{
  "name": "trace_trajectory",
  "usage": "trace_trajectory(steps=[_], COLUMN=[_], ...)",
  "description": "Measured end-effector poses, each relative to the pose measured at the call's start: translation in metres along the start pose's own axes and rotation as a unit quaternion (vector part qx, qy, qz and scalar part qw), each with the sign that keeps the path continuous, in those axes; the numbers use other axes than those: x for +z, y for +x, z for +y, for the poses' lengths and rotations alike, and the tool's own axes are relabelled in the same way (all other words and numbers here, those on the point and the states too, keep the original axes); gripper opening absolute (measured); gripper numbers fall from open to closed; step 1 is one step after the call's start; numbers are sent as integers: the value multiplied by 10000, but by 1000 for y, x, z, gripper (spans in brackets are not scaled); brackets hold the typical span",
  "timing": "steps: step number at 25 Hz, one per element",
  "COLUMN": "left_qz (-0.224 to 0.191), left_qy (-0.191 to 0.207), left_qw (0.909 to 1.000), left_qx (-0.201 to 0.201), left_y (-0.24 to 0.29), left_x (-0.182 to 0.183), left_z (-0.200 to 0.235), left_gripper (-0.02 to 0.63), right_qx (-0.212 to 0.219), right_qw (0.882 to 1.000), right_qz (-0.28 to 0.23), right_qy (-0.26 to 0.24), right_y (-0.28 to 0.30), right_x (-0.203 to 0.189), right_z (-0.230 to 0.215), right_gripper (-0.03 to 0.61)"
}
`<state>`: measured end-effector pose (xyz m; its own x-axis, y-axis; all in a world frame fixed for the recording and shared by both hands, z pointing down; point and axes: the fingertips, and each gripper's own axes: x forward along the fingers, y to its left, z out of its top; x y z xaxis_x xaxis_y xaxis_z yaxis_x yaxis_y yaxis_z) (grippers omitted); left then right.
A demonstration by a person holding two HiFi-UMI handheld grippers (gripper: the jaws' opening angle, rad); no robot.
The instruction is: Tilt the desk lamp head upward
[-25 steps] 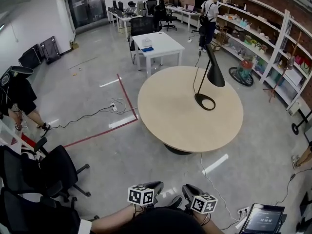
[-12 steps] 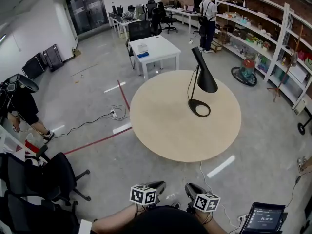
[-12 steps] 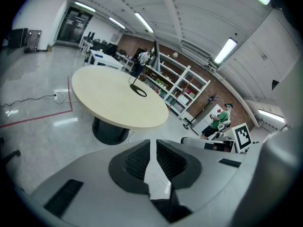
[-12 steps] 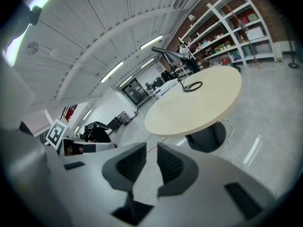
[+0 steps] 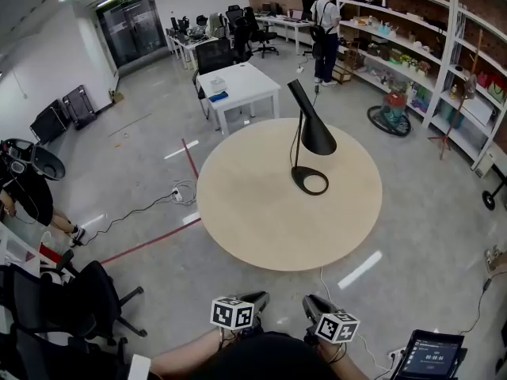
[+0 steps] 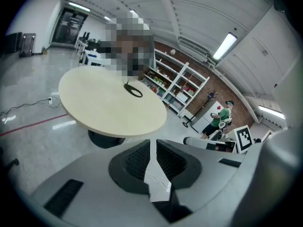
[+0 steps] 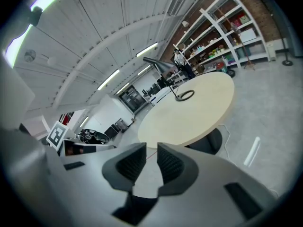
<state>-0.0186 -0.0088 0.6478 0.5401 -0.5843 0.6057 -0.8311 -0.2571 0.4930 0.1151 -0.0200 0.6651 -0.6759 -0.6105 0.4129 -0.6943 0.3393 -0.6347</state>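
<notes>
A black desk lamp stands on the round beige table, its cone head sloping down over its ring base. Both grippers hang at the bottom of the head view, well short of the table's near edge, over the grey floor. In its own view, the left gripper has its jaws a narrow slit apart with nothing between them. The right gripper shows a slightly wider gap, also empty. The lamp is seen far off in the right gripper view. In the left gripper view only its ring base shows clearly.
A white desk and office chairs stand behind the table, with shelving along the right wall and a person at it. Black chairs and another person are at the left. A cable and red tape cross the floor. A tablet is at bottom right.
The table and lamp have drifted left and lower in the head view and look nearer. Both grippers stay at the bottom edge, jaws unchanged.
</notes>
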Motion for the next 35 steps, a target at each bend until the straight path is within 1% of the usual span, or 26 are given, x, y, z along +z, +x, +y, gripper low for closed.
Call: trace_trajectory(steps=[4,9,14,17,21,24,29,31,33,35], left_qz=[166,322,465,479,508,503,528,492,358,105], left_qy=[225,295,523,521,481,417,164,108,220,533], left_qw=[9994,9983,9954,9948,9938,9929,9912,9908,9907,9902], left_qx=[-205,-376,-656,-735,-869,-990,-1200,-1258,-1293,-1288], left_y=[21,46,71,83,100,109,125,131,136,141], left_x=[12,29,58,80,101,117,139,150,165,185], left_z=[-8,-5,-3,7,20,27,48,58,65,71], left_gripper=[46,46,46,46,46,46,46,46,46,46], right_qx=[-230,-506,-800,-916,-1042,-1162,-1392,-1424,-1375,-1283], right_qw=[9992,9968,9939,9929,9921,9913,9891,9883,9873,9854], right_qz=[-203,-397,-538,-567,-582,-549,-457,-525,-767,-1097], right_qy=[242,469,532,502,378,277,177,157,201,203], right_y=[-3,0,14,29,50,61,84,94,100,104], right_x=[12,26,47,64,82,95,114,127,148,177], right_z=[-20,-40,-52,-55,-59,-59,-60,-60,-59,-58], right_gripper=[74,74,74,74,74,74,74,74,74,74])
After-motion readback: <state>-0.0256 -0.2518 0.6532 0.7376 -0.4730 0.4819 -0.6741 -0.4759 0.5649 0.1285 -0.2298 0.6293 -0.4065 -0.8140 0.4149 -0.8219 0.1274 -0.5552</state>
